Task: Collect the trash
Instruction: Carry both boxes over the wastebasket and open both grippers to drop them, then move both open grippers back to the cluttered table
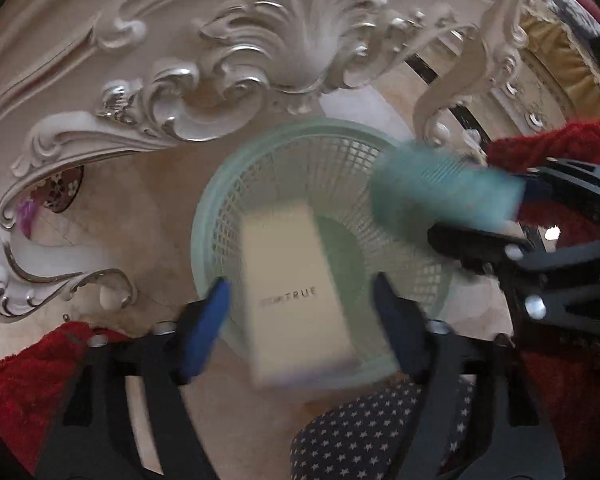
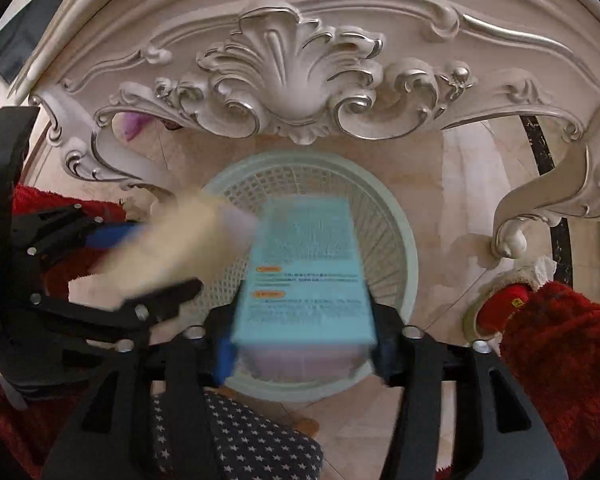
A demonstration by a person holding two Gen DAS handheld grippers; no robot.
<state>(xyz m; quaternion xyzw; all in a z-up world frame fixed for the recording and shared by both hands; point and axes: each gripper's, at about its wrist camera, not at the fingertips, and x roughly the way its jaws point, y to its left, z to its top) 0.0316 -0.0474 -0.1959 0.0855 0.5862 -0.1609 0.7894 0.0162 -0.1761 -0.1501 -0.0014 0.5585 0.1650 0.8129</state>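
Two boxes hang over one pale green mesh basket (image 1: 220,208) on the tiled floor (image 1: 148,200) — a cream box (image 1: 288,292) and a teal box (image 2: 308,276), both blurred. The cream box sits between the blue pads of the left gripper (image 1: 300,312), whose jaws stand apart with clear gaps on both sides, gripping nothing. The teal box lies between the fingers of the right gripper (image 2: 304,352), also spread; whether its pads touch the box I cannot tell. Beyond the basket stands one ornate white carved table (image 2: 292,80) — red fuzzy sleeves (image 2: 560,340) show at both sides.
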